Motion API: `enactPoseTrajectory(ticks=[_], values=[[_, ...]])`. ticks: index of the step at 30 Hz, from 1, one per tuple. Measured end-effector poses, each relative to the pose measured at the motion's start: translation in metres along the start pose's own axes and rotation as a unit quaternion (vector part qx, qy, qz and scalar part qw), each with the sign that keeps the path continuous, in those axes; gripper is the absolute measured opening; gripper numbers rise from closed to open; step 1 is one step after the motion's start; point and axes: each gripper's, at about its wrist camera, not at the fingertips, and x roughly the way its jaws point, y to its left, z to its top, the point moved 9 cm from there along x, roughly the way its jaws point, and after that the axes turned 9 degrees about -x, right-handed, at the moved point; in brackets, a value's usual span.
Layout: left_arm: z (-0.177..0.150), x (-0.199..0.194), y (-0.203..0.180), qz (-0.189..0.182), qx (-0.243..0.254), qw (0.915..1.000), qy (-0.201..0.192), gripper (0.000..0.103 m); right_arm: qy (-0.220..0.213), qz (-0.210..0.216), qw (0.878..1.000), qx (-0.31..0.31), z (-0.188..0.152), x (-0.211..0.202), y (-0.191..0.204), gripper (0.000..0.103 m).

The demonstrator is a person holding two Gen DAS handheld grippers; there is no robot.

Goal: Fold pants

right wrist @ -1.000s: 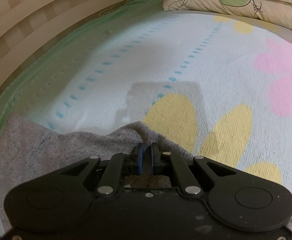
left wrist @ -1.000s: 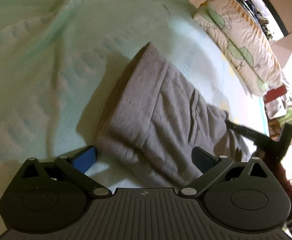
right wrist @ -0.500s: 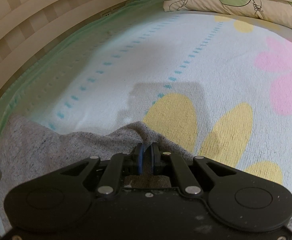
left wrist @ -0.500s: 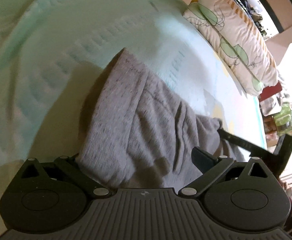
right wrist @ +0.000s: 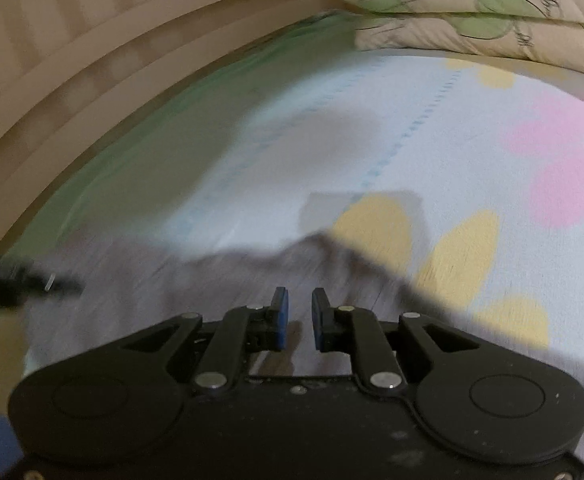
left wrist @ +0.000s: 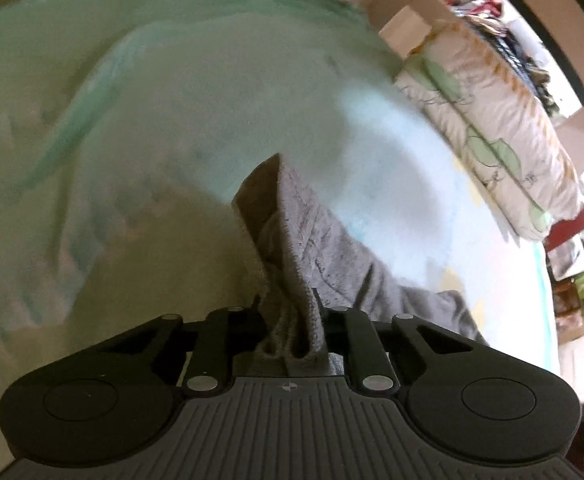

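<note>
i'm working in a home bedroom: a bed with a flower-print sheet (right wrist: 471, 152), leaf-patterned pillows (right wrist: 491, 12) by a slatted wooden frame (right wrist: 92, 64), and shelves crammed with clothes (left wrist: 487, 12).

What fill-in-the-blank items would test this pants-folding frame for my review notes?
1. The left gripper, its jaws closing, has a bunch of the grey ____ between its fingers.
2. In the right wrist view, the right gripper has jaws opening, with ____ between its blue pads.
3. The leaf-patterned ____ lies at the far edge of the flowered sheet.

Missing words: pants; nothing; pillow
</note>
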Motion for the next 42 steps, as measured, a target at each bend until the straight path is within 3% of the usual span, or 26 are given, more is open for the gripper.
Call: enactPoseTrajectory(ticks=[3, 8, 10, 13, 18, 23, 27, 33, 36, 38, 40, 42], values=[[0.0, -0.014, -0.025, 0.002, 0.047, 0.9986, -0.024, 0.016, 0.022, 0.02, 0.999, -0.019, -0.032, -0.019, 0.024, 0.015], [-0.002, -0.037, -0.057, -0.016, 0.068, 0.9964, -0.048, 0.016, 0.059, 0.028, 0.997, -0.033, -0.073, -0.024, 0.046, 0.015], [-0.005, -0.044, -0.069, -0.024, 0.076, 0.9953, -0.056, 0.016, 0.095, 0.046, 0.994, -0.022, -0.09, -0.017, 0.051, 0.015], [-0.012, -0.055, -0.089, -0.04, 0.086, 0.9934, -0.065, 0.016, 0.089, 0.045, 0.994, -0.05, -0.095, -0.018, 0.058, 0.016], [-0.025, -0.07, -0.136, -0.065, 0.113, 0.9888, -0.073, 0.016, 0.085, 0.075, 0.994, -0.012, -0.089, -0.029, 0.053, 0.016], [-0.058, -0.08, -0.208, -0.096, 0.175, 0.9772, -0.072, 0.016, 0.027, 0.067, 0.997, 0.019, -0.083, -0.071, 0.027, 0.018], [-0.114, -0.059, -0.274, -0.132, 0.223, 0.9649, -0.04, 0.016, -0.006, 0.028, 0.997, 0.078, -0.095, -0.1, -0.021, 0.02], [-0.227, 0.035, -0.34, -0.159, 0.257, 0.9505, 0.071, 0.02, -0.001, -0.049, 0.983, 0.176, -0.137, -0.128, -0.104, 0.022], [-0.267, 0.056, -0.358, -0.175, 0.268, 0.9409, 0.111, 0.02, 0.022, -0.085, 0.977, 0.195, -0.157, -0.139, -0.131, 0.025], [-0.276, 0.051, -0.364, -0.185, 0.28, 0.9353, 0.112, 0.02, 0.041, -0.103, 0.974, 0.197, -0.169, -0.145, -0.141, 0.025], [-0.271, 0.041, -0.364, -0.188, 0.301, 0.93, 0.095, 0.022, 0.034, -0.091, 0.97, 0.224, -0.172, -0.153, -0.149, 0.026], [-0.259, 0.03, -0.354, -0.171, 0.316, 0.9303, 0.073, 0.022, 0.033, -0.095, 0.968, 0.229, -0.172, -0.158, -0.154, 0.035]])
